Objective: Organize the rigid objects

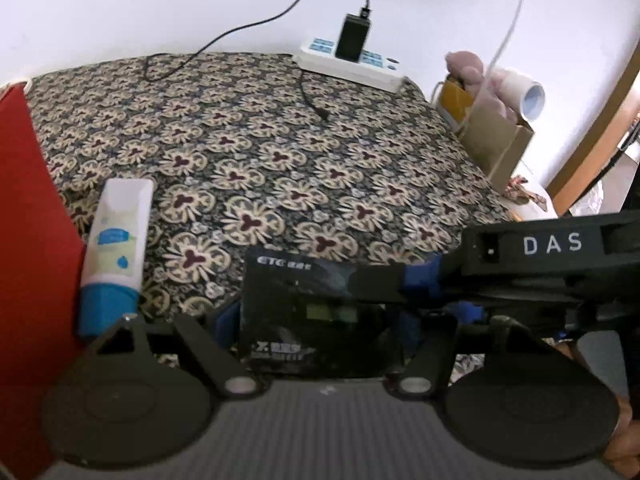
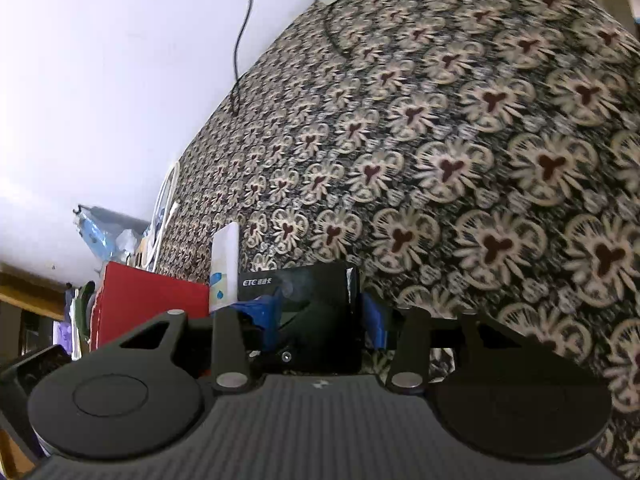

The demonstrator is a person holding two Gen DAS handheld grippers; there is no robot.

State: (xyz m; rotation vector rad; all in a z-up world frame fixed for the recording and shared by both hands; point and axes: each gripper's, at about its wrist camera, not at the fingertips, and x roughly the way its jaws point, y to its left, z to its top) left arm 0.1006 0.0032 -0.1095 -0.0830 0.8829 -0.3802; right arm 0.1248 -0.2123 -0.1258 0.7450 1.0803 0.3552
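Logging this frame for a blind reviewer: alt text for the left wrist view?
Both tongs grip one black ETC device over a floral tablecloth: the left tongs hold it from below, the right tongs reach in from the right. A white and blue tube stands beside a red box at left; a white power strip lies by the wall.

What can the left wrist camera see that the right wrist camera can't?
Only the left wrist view shows the black charger plugged into the white power strip, the brown paper bag with a pink plush toy, and the right gripper reaching in from the side. Only the right wrist view shows the blue plastic clutter by the wall. Both show the black ETC device held between blue pads, the white and blue tube, the red box and the patterned tablecloth.
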